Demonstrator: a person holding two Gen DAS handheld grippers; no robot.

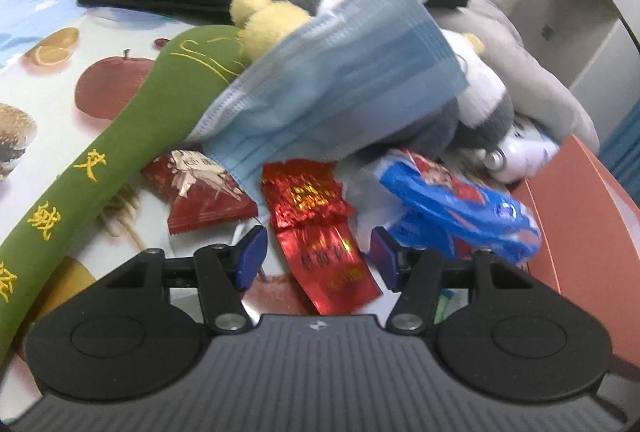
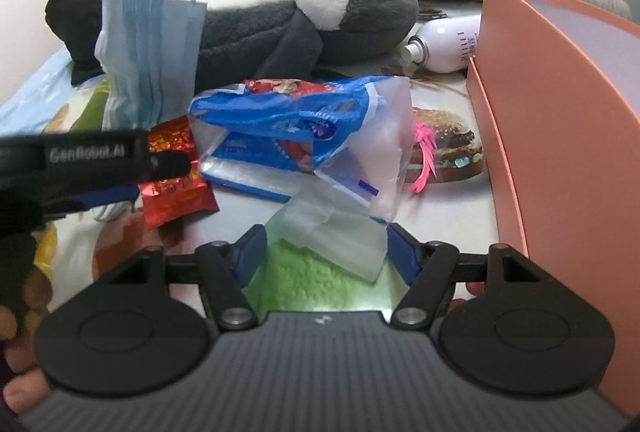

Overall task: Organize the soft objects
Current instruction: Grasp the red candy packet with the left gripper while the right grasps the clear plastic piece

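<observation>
We have both grippers low over the clutter. Left gripper (image 1: 316,256) open, straddling the red sachet (image 1: 320,232), pads not touching. Right gripper (image 2: 326,252) open around the tissue pack (image 2: 304,136)'s loose flap. Mask (image 1: 340,72) draped over the plush (image 2: 312,16), likely next.

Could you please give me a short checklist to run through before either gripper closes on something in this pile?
1. Left gripper jaws apart, nothing pinched: ok.
2. Left target between the fingers: the red foil packet lies between them, but it is a wrapper, not a soft item: not ok.
3. Right gripper jaws apart: ok; a clear plastic piece sits between the fingers, and whether the pads touch it: cannot tell.
4. Face mask free to lift: it drapes over the plush toys, loops loose: ok.
5. Penguin plush unobstructed: mask leans on it: not ok.
6. Orange box open for items: cannot tell.
</observation>
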